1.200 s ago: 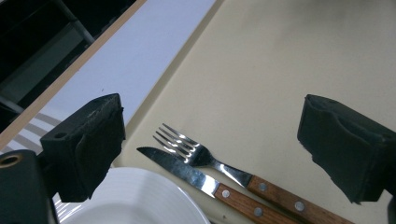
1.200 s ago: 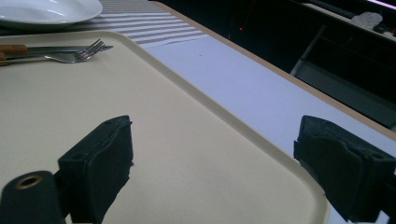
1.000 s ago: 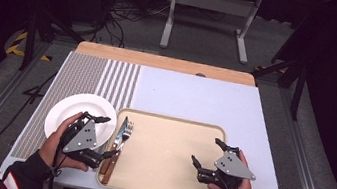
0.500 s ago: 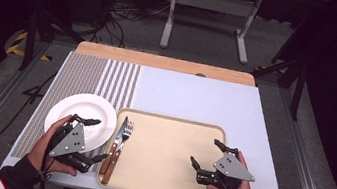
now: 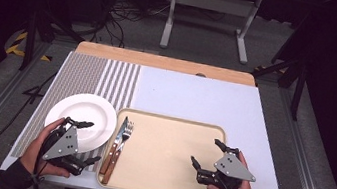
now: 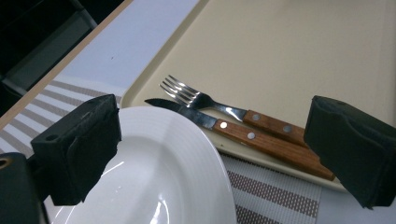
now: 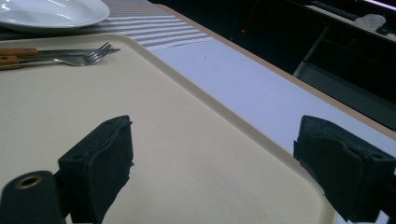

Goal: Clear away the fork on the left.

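On the counter's near-left corner, white plate point(image 5: 83, 118) sits on striped mat point(image 5: 103, 77), just beside tray point(image 5: 169, 175) holding fork point(image 5: 122, 143) and knife point(image 5: 114, 148). Left tool point(image 5: 79, 141) released, jaws spread over the plate's near edge; right tool point(image 5: 207, 157) released above bare tray. Plate judged stiff, glossy, slippery, fragile: grip by the rim. Room dark

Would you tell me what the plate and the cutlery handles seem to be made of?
Plate: probably glazed ceramic, being glossy white with bright reflections, though melamine is possible. Fork and knife handles: apparently varnished wood, given the brown grain and metal rivets; the ends look like steel.
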Demonstrator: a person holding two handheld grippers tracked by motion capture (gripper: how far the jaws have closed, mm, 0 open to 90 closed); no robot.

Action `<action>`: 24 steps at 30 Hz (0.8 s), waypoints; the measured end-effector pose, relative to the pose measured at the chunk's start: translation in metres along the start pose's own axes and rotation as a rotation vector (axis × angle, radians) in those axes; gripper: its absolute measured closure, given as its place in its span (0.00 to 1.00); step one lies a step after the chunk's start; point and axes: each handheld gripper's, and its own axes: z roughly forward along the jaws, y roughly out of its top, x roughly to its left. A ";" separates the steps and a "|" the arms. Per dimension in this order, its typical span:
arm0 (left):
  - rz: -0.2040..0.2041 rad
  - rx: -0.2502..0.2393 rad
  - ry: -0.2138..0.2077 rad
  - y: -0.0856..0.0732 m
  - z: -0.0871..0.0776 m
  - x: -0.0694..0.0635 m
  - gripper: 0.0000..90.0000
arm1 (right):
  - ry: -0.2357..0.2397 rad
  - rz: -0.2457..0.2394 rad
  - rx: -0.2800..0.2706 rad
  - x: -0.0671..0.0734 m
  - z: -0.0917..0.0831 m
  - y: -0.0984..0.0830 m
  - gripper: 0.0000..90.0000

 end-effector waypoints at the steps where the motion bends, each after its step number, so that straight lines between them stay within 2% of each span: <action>1: 0.008 0.004 0.002 -0.002 -0.001 0.000 0.06 | -0.001 -0.001 0.005 0.000 0.000 -0.001 0.14; 9: 0.003 0.016 0.031 -0.020 -0.011 0.003 0.07 | -0.009 0.016 0.000 -0.002 -0.003 -0.002 0.14; 12: -0.023 0.022 0.037 -0.030 -0.014 0.004 0.07 | -0.014 0.018 -0.003 -0.003 -0.003 -0.002 0.14; 16: -0.029 0.040 0.055 -0.040 -0.018 0.003 0.07 | -0.009 0.014 -0.001 -0.003 -0.001 -0.002 0.14; 18: -0.045 0.049 0.050 -0.048 -0.020 0.002 0.07 | -0.007 0.012 -0.001 -0.003 0.000 -0.002 0.14; 24: -0.070 0.067 0.067 -0.057 -0.025 0.003 0.07 | -0.003 0.016 -0.001 -0.005 0.002 -0.001 0.14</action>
